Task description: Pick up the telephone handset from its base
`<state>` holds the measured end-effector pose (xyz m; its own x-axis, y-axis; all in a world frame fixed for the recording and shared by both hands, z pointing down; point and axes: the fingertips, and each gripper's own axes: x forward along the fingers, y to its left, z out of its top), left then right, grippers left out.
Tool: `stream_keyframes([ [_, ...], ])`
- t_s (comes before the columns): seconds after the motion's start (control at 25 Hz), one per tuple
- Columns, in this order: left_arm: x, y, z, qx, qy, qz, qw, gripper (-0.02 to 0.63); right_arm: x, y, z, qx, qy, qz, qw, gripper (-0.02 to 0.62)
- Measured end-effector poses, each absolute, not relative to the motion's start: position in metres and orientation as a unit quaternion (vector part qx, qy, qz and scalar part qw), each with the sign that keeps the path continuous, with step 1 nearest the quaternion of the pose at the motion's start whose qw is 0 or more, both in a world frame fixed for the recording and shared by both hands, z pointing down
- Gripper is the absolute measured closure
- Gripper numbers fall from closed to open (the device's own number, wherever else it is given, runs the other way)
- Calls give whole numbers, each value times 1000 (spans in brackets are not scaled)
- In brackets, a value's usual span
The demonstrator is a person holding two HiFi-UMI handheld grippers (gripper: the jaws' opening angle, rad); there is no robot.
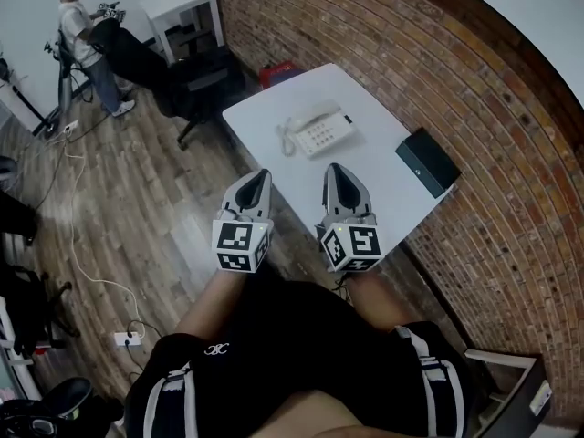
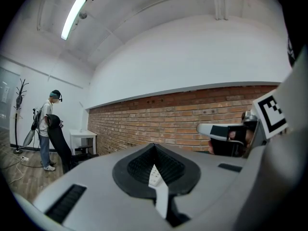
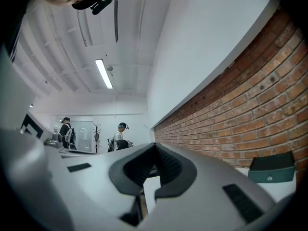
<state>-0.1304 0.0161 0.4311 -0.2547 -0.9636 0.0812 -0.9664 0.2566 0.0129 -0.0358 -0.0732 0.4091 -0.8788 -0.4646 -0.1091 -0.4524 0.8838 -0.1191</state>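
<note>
A white telephone base [image 1: 328, 138] with a keypad sits in the middle of the white table [image 1: 274, 108], and the white handset [image 1: 307, 119] rests along its far-left side. Both grippers hover side by side over the table's near edge, short of the phone and pointing at it. My left gripper [image 1: 262, 175] is shut with nothing in it, and so is my right gripper [image 1: 335, 169]. In the left gripper view the jaws [image 2: 154, 146] meet at the tip, and a bit of the telephone [image 2: 154, 176] shows through the gap below. The right gripper [image 3: 155, 146] shows closed jaws too.
A dark green box [image 1: 427, 161] lies at the table's right end beside the brick wall [image 1: 511, 199]. A black office chair [image 1: 205, 85] and a red object [image 1: 278, 71] stand beyond the table. A person [image 1: 87, 39] stands far left. A cable and power strip [image 1: 128, 338] lie on the floor.
</note>
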Motion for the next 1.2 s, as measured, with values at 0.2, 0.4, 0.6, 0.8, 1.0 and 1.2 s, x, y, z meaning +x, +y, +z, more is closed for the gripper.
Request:
stream_keyframes([
  [0.2,-187,-15,434,618,-784,20,50,604,-91,-99,413,-242,968,-43,53,597],
  [0.4,-237,-51,434,639,-766,31,64,604,-139,-132,413,-263,962,-51,46,598],
  [0.6,-290,-94,432,665,-742,46,73,604,-183,-168,408,-301,951,-61,40,597],
  [0.8,-319,-137,427,709,-697,60,91,604,-202,-199,398,-359,930,-67,26,598],
  [1.0,-319,-178,434,744,-658,73,96,604,-191,-222,395,-406,911,-64,23,598],
  [1.2,-298,-213,456,763,-629,98,110,604,-163,-244,412,-437,897,-75,7,598],
])
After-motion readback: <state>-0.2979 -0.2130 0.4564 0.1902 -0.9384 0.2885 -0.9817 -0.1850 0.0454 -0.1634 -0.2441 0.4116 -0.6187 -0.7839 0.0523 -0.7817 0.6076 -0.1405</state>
